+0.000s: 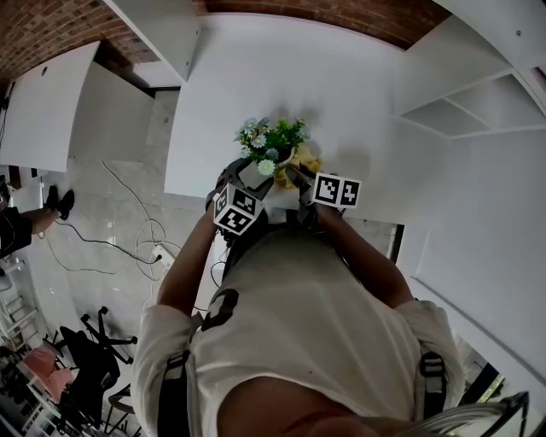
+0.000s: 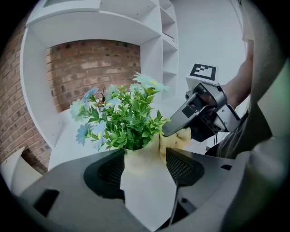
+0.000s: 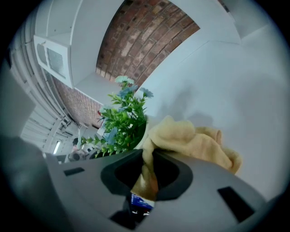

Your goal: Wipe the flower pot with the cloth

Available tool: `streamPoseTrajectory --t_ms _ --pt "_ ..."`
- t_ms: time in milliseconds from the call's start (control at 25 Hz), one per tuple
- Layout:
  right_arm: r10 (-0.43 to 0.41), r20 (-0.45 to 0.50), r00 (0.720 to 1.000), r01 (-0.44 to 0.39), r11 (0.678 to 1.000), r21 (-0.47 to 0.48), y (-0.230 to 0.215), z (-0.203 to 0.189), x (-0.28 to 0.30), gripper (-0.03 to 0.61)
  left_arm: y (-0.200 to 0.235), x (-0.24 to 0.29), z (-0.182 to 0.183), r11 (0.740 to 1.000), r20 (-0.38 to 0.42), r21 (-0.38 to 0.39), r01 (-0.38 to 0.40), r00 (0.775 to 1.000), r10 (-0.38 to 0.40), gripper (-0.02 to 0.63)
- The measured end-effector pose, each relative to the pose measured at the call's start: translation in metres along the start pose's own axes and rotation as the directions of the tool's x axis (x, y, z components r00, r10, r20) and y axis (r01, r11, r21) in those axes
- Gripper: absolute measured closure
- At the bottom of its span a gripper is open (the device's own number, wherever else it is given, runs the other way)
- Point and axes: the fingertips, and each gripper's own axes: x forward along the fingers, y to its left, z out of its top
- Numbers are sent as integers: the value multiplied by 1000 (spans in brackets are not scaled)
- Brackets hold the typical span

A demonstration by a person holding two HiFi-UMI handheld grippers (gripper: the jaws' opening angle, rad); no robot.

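Note:
A cream flower pot (image 2: 140, 159) with green leaves and pale blue flowers (image 1: 275, 141) stands near the front edge of the white table (image 1: 281, 77). My left gripper (image 2: 145, 165) stands wide around the pot; its pads flank the pot's sides without a clear press. My right gripper (image 3: 147, 170) is shut on a yellow cloth (image 3: 190, 140), which bunches against the pot's right side (image 2: 179, 137). In the head view both grippers meet at the pot, the left gripper (image 1: 256, 175) on its left and the right gripper (image 1: 294, 175) beside the cloth (image 1: 305, 160). The pot's base is hidden.
White shelves (image 1: 478, 111) rise to the right of the table and a brick wall (image 1: 341, 17) runs behind it. Cables (image 1: 145, 239) trail over the tiled floor at the left, near a black office chair (image 1: 90, 350).

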Motion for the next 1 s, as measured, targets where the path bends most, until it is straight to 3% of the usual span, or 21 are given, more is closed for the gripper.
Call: streamPoseTrajectory --t_ms 400,560,720,1000 --pt "1 -76 997 -4 999 -39 1 -22 10 512 -35 2 2 994 6 47 98 995 -99 318" --pt "2 -67 998 -5 999 -37 1 -17 7 512 -20 -1 3 996 14 61 59 998 -60 318" --pt "-5 -36 999 3 999 -37 -3 2 2 512 3 -1 0 991 -12 133 18 1000 -16 318" --pt "-22 -4 1000 22 999 -39 -9 18 1 512 -7 12 -1 990 -21 141 29 999 -26 318"
